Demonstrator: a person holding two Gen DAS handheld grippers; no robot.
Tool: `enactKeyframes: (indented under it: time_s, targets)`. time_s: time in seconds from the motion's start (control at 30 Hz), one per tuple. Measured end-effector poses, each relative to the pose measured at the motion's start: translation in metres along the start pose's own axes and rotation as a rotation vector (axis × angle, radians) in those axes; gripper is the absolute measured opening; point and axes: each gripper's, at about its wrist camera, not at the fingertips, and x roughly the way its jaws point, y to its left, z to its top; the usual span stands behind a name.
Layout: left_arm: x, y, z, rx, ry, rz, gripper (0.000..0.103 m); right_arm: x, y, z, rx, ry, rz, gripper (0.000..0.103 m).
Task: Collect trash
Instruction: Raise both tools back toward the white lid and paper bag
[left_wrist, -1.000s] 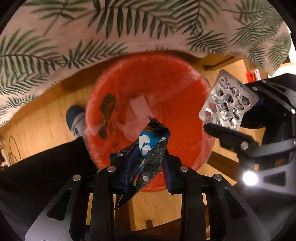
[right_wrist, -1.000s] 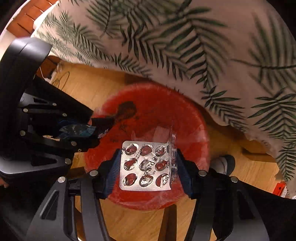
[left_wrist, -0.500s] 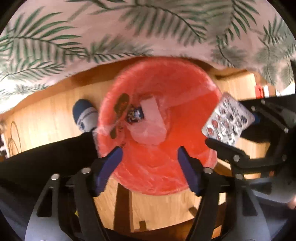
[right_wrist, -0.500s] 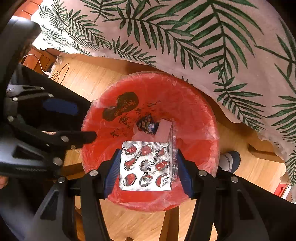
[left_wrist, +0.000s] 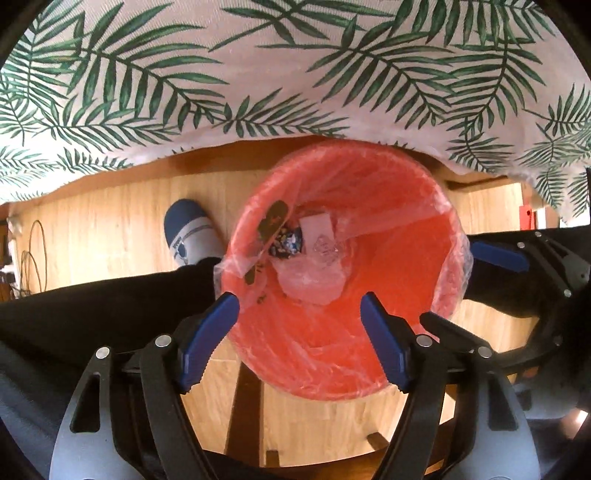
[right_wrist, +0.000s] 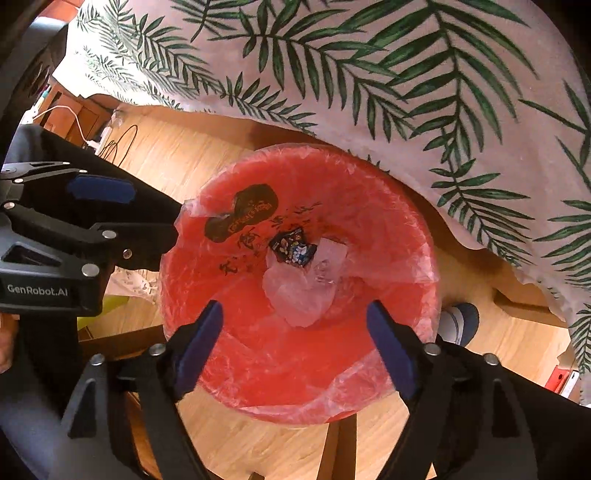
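Both grippers are hovering over the round red trash bin lined with a thin clear-red plastic bag, looking straight down into it. The left gripper is holding its blue-padded fingers spread wide with nothing between them; the right gripper is likewise standing wide apart and gripping nothing. In each wrist view the bin's near rim is sitting between the two fingers, and the trash is lying well below them at the bin bottom.

Down there, a small dark crumpled snack wrapper with blue and white print is resting beside a translucent blister pack, both on a pale crumpled plastic sheet. The wrapper print is too small to read.

The bag is showing a dark brown logo patch with lettering and black characters beside it, not readable. The left gripper body, seen from the right wrist view, is carrying the white label "GenRobot.AI".

A palm-leaf printed tablecloth is hanging above the bin over the light wooden floor. A blue and grey slipper toe is sitting just beside the bin.
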Motion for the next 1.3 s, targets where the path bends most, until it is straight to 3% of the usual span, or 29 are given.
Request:
enactKeyframes:
  time_s: [0.13, 0.17, 0.23, 0.37, 0.53, 0.7, 0.83, 1.03, 1.2, 1.3]
  targets:
    - [-0.022, -0.002, -0.002, 0.007, -0.067, 0.002, 0.074, -0.032, -0.002, 0.0, 0.035, -0.093, -0.028, 0.094]
    - [-0.031, -0.005, -0.003, 0.016, -0.097, 0.007, 0.082, -0.045, -0.002, -0.001, 0.041, -0.133, -0.038, 0.094]
    - [-0.057, -0.01, -0.005, 0.046, -0.183, 0.023, 0.088, -0.08, 0.0, -0.004, 0.05, -0.23, -0.07, 0.098]
    - [-0.116, -0.018, 0.002, 0.118, -0.344, 0.068, 0.088, -0.148, 0.004, -0.002, 0.025, -0.408, -0.156, 0.098]
    - [-0.185, -0.018, 0.04, 0.162, -0.512, 0.093, 0.088, -0.211, -0.013, 0.034, 0.046, -0.579, -0.207, 0.098]
    - [-0.23, -0.008, 0.096, 0.159, -0.627, 0.125, 0.094, -0.241, -0.037, 0.088, 0.074, -0.664, -0.252, 0.098]
    - [-0.247, 0.002, 0.148, 0.137, -0.657, 0.126, 0.094, -0.249, -0.052, 0.137, 0.073, -0.679, -0.277, 0.098]
    - [-0.241, 0.018, 0.236, 0.125, -0.651, 0.14, 0.094, -0.244, -0.08, 0.204, 0.101, -0.657, -0.29, 0.098]
    - [-0.216, 0.03, 0.292, 0.107, -0.635, 0.149, 0.094, -0.227, -0.097, 0.245, 0.117, -0.649, -0.3, 0.098]
    - [-0.2, 0.032, 0.318, 0.1, -0.614, 0.102, 0.094, -0.22, -0.104, 0.261, 0.124, -0.651, -0.3, 0.098]
